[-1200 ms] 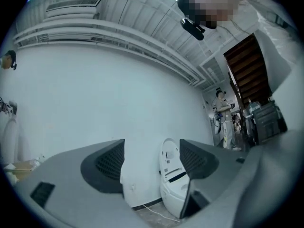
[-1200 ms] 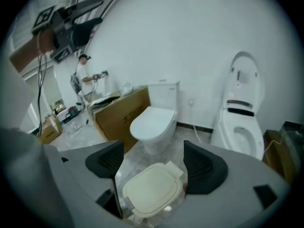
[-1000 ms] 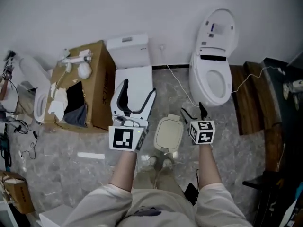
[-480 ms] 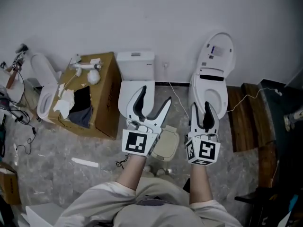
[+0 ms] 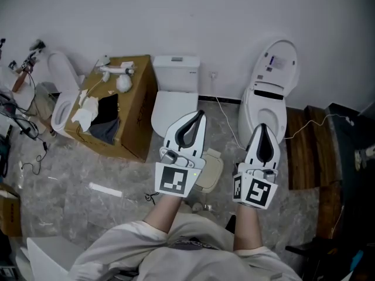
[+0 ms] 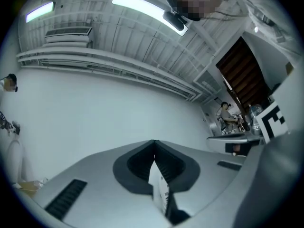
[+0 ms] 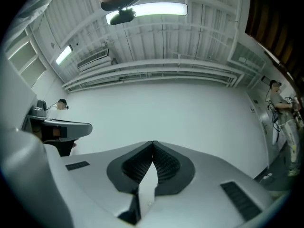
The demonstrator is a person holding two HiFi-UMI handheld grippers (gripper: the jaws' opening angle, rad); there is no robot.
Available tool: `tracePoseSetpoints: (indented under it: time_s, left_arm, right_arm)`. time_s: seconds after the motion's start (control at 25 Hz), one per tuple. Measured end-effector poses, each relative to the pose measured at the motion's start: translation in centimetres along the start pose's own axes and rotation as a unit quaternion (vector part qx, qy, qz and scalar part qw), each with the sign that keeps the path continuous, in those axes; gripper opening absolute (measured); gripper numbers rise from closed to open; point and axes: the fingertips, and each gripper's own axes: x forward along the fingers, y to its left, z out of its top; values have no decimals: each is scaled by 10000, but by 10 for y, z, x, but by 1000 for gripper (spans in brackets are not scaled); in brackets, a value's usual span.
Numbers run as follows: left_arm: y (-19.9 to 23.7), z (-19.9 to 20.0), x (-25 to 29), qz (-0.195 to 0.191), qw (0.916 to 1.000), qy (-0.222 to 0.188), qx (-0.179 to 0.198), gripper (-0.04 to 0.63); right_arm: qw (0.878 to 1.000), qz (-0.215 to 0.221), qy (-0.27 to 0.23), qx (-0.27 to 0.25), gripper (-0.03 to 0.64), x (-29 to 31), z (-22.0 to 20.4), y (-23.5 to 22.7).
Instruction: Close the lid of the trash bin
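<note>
The small beige trash bin stands on the floor with its lid down, between the two grippers and partly hidden behind the body of the left gripper. The jaws of the left gripper and the right gripper have just been closing and now meet tip to tip, with nothing between them.

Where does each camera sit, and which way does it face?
Head view: on the person's head, facing steeply down at floor, trash bin and a toilet; forearms, left gripper and right gripper show.
Left gripper view: on that gripper, facing slightly up at wall and ceiling lights; its shut, empty jaws show.
Right gripper view: on that gripper, facing likewise; its shut, empty jaws show.
Shared: wall and ceiling lights in both gripper views, each showing the other gripper; both jaws just closed.
</note>
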Motion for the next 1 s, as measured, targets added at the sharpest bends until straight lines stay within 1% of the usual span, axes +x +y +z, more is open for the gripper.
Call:
tracePoseSetpoints:
  time_s: [0.12, 0.28, 0.44, 0.56, 1.0]
  left_arm:
    - [2, 9, -6, -15, 9999, -93, 48, -2]
    - [5, 22, -11, -107, 9996, -263, -43, -2]
    - [5, 29, -9, -203, 9991, -368, 44, -2]
    - [2, 31, -7, -252, 9987, -430, 46, -2]
    - [10, 25, -2, -200, 9991, -373, 48, -2]
  right_arm:
    - [9998, 74, -185, -19, 9, -7, 12, 11]
    - [9989, 90, -467, -34, 9, -14, 32, 24]
    - [9976, 192, -652, -155, 9, -15, 43, 35]
    - [9972, 207, -698, -176, 9, -17, 44, 38]
    - [9971, 167, -720, -192, 9, -12, 44, 36]
